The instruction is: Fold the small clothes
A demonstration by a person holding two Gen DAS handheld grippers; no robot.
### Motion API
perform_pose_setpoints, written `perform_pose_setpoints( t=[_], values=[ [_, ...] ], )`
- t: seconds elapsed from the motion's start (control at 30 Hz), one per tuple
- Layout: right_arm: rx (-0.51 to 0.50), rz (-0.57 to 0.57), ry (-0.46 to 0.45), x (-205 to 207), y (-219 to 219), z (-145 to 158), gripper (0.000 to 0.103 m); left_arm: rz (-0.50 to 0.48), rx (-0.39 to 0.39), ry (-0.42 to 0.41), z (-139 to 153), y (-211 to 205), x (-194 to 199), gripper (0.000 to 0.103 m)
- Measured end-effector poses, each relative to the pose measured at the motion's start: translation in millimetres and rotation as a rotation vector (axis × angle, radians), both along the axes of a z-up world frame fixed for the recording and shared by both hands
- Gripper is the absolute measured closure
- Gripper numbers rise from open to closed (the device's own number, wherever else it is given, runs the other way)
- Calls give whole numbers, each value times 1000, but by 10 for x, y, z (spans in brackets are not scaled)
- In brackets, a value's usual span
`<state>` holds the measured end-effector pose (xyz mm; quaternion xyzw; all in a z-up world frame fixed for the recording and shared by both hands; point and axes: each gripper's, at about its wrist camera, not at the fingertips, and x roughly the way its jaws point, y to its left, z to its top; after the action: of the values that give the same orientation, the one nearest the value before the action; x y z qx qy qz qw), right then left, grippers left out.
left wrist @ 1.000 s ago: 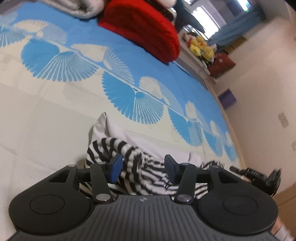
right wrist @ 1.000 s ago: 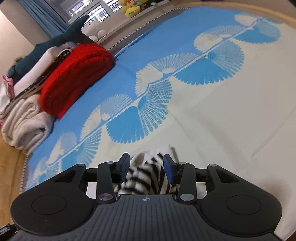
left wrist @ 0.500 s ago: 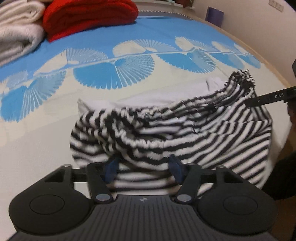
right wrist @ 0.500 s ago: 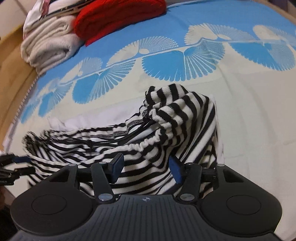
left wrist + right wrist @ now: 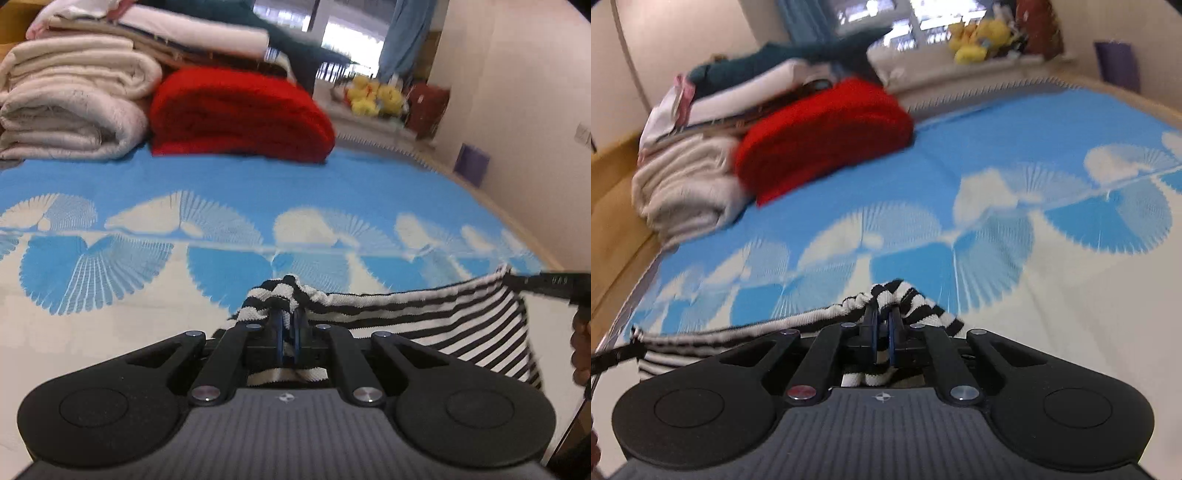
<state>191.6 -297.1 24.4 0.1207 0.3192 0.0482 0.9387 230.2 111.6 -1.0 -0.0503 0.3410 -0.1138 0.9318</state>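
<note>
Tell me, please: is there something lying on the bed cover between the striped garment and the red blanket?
Nothing visible. The striped garment hangs between the left gripper and right gripper. Only bare bed cover lies before the red blanket.

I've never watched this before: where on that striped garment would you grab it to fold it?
At the two ends of its gathered top edge, one tong from each side. Both tongs, left and right, are shut on the striped garment there, having just closed, and that edge hangs stretched between them over the bedspread.
</note>
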Motion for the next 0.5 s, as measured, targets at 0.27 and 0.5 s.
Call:
perform_pose_setpoints(
  t=[0.27, 0.5],
  values=[
    [-201, 15, 287, 487, 356, -580, 89, 38, -56, 372, -632, 6, 470, 77],
    [-72, 2, 244, 415, 127, -406, 77, 171, -336, 218, -267, 695, 393, 47]
  ],
)
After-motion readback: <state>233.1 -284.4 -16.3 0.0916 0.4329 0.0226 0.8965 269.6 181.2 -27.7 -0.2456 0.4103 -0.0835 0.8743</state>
